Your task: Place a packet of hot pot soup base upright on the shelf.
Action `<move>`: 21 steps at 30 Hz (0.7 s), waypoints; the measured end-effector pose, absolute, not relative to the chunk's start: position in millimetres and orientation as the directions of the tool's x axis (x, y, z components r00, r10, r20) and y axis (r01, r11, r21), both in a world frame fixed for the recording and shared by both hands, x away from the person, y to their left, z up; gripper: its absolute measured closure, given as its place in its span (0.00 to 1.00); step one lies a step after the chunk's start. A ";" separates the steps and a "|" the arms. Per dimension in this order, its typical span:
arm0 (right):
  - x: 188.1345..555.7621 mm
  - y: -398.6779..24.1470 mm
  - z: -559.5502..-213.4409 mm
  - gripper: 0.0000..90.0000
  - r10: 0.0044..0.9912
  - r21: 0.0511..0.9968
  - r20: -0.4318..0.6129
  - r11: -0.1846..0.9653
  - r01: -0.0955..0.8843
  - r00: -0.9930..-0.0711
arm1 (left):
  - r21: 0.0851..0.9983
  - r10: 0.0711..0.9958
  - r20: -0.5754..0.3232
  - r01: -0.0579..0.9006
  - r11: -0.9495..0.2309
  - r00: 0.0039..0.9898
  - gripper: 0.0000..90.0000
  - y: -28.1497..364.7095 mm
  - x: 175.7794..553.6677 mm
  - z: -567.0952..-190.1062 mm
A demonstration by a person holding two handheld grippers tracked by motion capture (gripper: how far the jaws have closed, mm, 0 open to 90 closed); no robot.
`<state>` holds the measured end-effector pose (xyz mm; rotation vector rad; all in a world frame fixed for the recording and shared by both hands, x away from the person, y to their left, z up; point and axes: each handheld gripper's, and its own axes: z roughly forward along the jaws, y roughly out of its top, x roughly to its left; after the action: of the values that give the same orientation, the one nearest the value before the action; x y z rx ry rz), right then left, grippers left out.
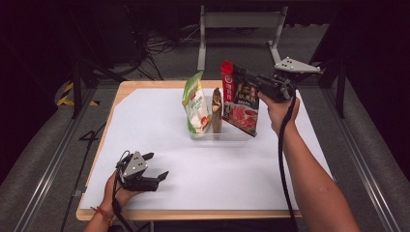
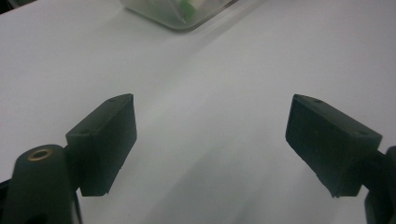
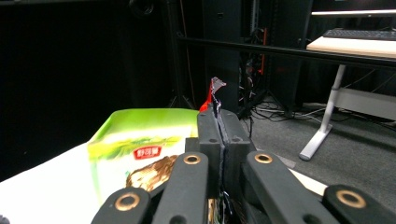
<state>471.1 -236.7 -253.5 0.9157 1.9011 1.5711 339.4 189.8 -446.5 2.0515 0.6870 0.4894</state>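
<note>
From the high view, the right gripper [image 1: 247,79] is pinching the upper edge of a red and black pouch [image 1: 241,104], which is hanging over the right end of a clear tray [image 1: 231,136] beside a green pouch [image 1: 195,104] and a brown packet [image 1: 216,110], while the left gripper [image 1: 157,166] is resting near the table's [image 1: 159,125] front edge. In the left gripper view its jaws are standing wide over the bare white surface — nothing between them. In the right gripper view the jaws are pressing together on the red pouch's thin edge [image 3: 214,95] — the green pouch [image 3: 140,149] is sitting just beyond.

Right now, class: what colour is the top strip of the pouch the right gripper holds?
Red, clearest in the high view: pouch, right gripper.
</note>
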 end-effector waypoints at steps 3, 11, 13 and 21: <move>477.8 -233.3 -253.1 0.99 0.773 0.979 0.039 0.097 0.180 -0.633 | 0.848 0.635 0.079 0.283 -0.448 0.769 0.19 190.3 339.3 -446.4; 492.7 -221.5 -266.6 0.99 0.785 0.978 0.040 0.097 0.185 -0.619 | 0.848 0.634 0.075 0.285 -0.446 0.770 0.19 191.9 339.3 -446.6; 494.5 -221.6 -271.5 0.99 0.786 0.978 0.043 0.092 0.186 -0.617 | 0.848 0.633 0.073 0.286 -0.446 0.770 0.19 191.9 339.4 -446.7; 495.7 -228.9 -288.6 0.99 0.781 0.978 0.064 0.073 0.193 -0.621 | 0.845 0.629 0.079 0.283 -0.454 0.773 0.19 190.5 340.2 -447.2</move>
<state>495.7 -228.9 -288.6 0.9633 1.8691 1.5803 340.2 190.5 -447.2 2.0574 0.6805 0.4828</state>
